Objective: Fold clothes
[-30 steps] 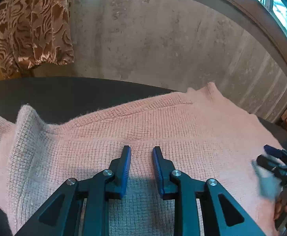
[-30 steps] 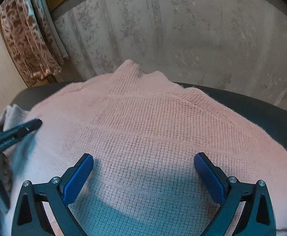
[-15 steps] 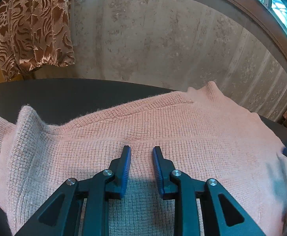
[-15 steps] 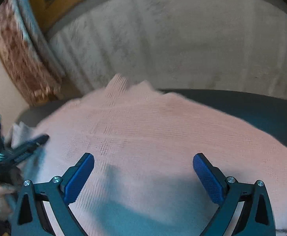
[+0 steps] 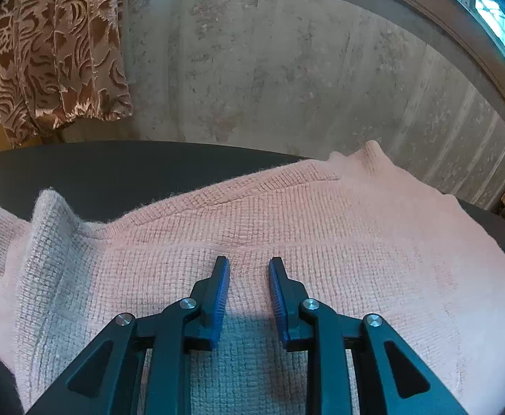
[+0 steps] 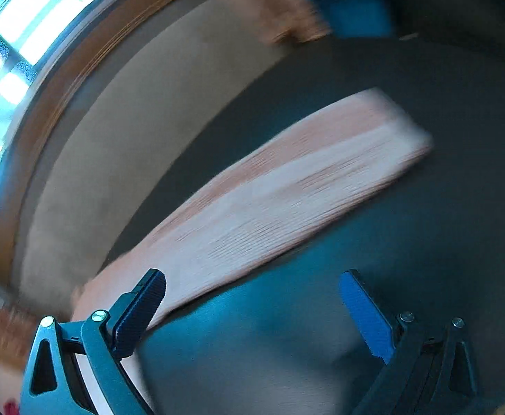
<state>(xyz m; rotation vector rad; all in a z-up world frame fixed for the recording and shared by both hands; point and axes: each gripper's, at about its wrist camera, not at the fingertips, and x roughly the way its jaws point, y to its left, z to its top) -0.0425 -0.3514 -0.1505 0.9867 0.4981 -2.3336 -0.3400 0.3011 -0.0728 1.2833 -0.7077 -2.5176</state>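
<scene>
Pink knit sweater [image 5: 287,242] spread on the dark table [image 5: 114,169]. Left gripper [image 5: 249,269], fingers narrowly apart, poised over its body. Right gripper [image 6: 252,287], fingers wide apart, empty; a blurred sleeve [image 6: 287,190], apparently, lies beyond them.

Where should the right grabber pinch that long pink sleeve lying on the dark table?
Probably the sleeve's far cuff end, coming in from beyond its tip. It lies flat and straight on the table, so lifting that free end would fold it back. The right gripper is open and empty.
</scene>
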